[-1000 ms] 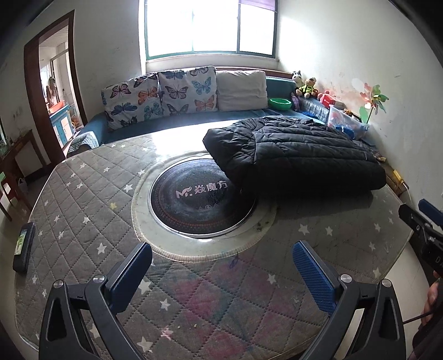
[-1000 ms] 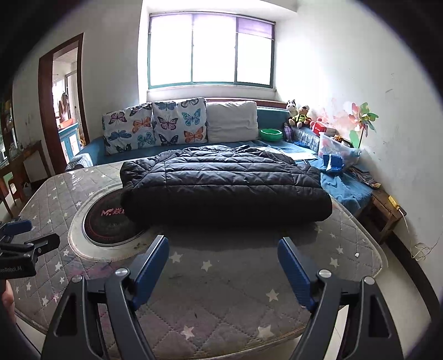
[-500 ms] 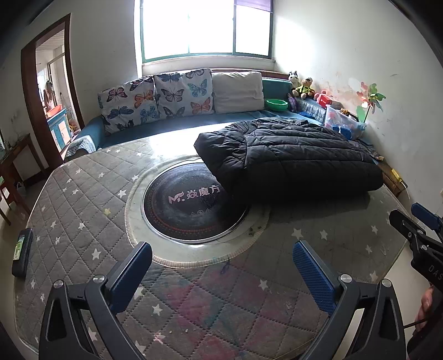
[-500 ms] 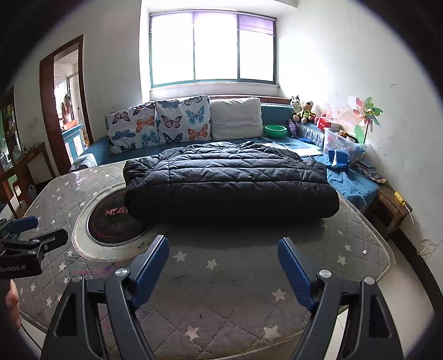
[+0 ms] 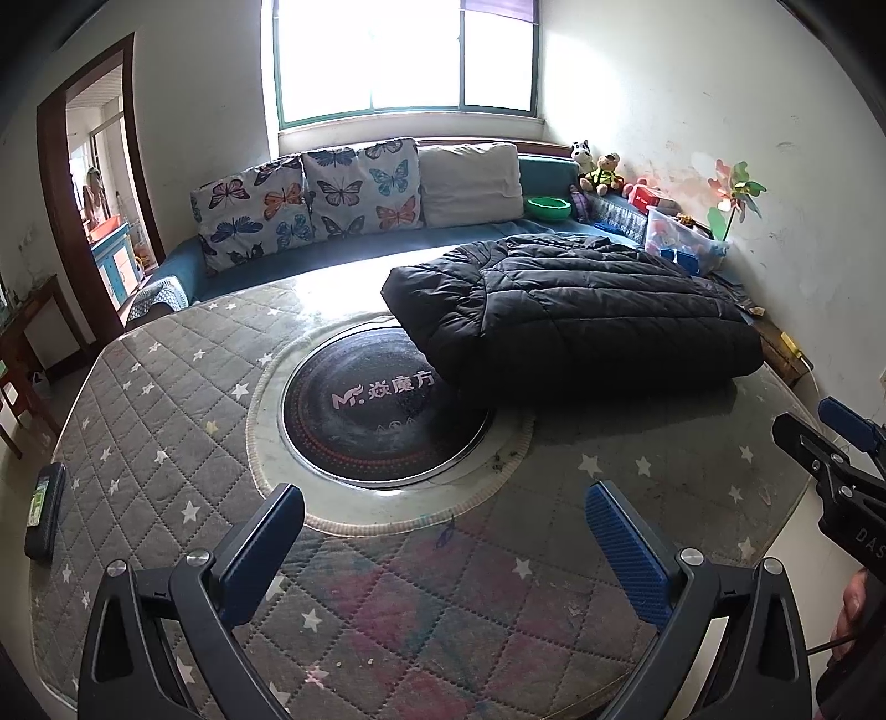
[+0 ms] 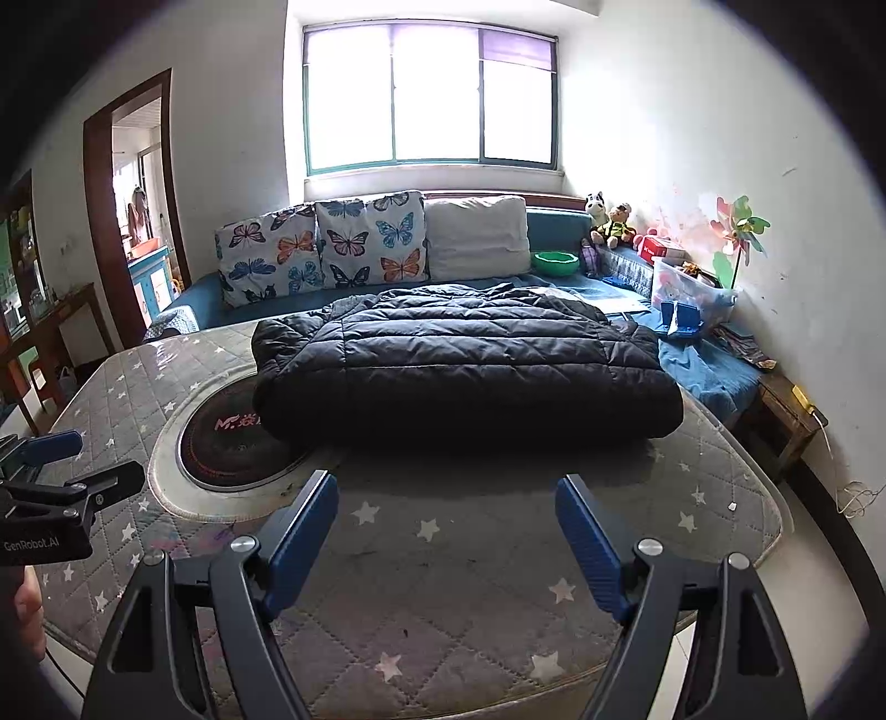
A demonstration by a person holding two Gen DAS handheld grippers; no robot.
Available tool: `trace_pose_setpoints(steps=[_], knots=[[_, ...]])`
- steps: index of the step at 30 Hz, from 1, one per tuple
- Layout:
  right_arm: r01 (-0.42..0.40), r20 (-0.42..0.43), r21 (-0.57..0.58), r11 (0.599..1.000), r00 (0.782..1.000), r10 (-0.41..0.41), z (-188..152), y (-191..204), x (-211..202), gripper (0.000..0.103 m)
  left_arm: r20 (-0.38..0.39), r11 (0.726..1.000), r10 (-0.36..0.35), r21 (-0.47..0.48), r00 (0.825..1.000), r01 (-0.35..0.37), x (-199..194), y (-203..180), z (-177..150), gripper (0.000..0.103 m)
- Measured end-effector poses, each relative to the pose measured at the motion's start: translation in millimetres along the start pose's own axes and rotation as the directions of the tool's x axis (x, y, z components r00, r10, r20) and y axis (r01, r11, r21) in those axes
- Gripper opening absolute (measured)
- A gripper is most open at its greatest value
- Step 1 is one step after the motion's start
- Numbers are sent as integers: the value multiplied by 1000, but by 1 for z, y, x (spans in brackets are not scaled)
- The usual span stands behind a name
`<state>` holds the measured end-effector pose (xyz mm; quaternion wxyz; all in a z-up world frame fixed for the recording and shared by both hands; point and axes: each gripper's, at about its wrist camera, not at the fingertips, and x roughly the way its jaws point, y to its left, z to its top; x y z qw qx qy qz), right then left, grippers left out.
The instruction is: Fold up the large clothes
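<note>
Black jacket (image 6: 465, 371) is seen folded on the table (image 6: 720, 498); left gripper (image 5: 443, 545) and right gripper (image 6: 448, 531) are held wide apart, empty; folding is judged complete; nothing further but withdrawal is called for.

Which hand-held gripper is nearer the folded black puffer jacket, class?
The right. The right hand-held gripper points at the puffer jacket's near edge. The left hand-held gripper sits farther off, facing the round cooktop, jacket beyond to its right.

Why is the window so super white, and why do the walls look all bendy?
Left wrist view: the window is blown out by daylight, with glare on the table. Both views: the fisheye lens bends walls and darkens corners. Right wrist view: the black puffer jacket casts a dark shadow.
</note>
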<state>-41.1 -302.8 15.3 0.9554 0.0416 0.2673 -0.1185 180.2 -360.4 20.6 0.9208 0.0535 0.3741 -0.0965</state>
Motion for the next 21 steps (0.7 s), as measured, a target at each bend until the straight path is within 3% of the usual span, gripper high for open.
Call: trace_pose_setpoints(steps=[21], knots=[[-4, 1, -4, 1000, 1000, 4, 3, -1, 2, 88, 10, 1000, -9, 15, 1000, 9, 0, -3, 2, 103]])
